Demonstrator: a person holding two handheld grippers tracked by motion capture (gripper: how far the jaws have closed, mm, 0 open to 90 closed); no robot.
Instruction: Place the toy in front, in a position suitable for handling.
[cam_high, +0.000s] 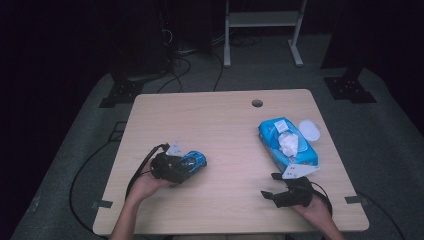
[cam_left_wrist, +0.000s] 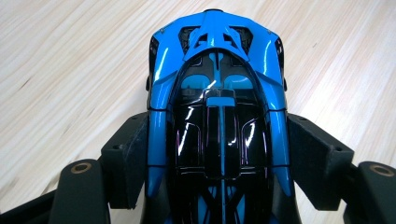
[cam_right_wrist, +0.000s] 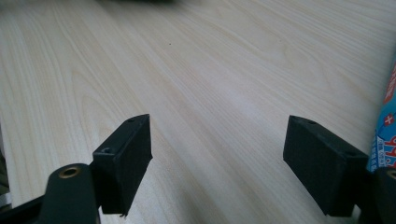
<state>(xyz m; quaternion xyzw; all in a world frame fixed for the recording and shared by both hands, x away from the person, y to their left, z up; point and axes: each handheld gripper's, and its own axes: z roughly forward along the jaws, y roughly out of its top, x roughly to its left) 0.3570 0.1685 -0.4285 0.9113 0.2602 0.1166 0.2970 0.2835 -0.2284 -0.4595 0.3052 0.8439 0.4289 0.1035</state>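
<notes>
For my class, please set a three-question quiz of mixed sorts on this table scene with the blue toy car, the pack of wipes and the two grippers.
1. True or false: the left gripper has its jaws closed on the sides of the toy car.
2. Multiple choice: what lies on the table right beside the pack of wipes? A) a red cup B) a round white lid C) a pair of scissors
3. Fill in: the right gripper has its jaws ____, with bare wood between them.

Key
1. True
2. B
3. open
</notes>
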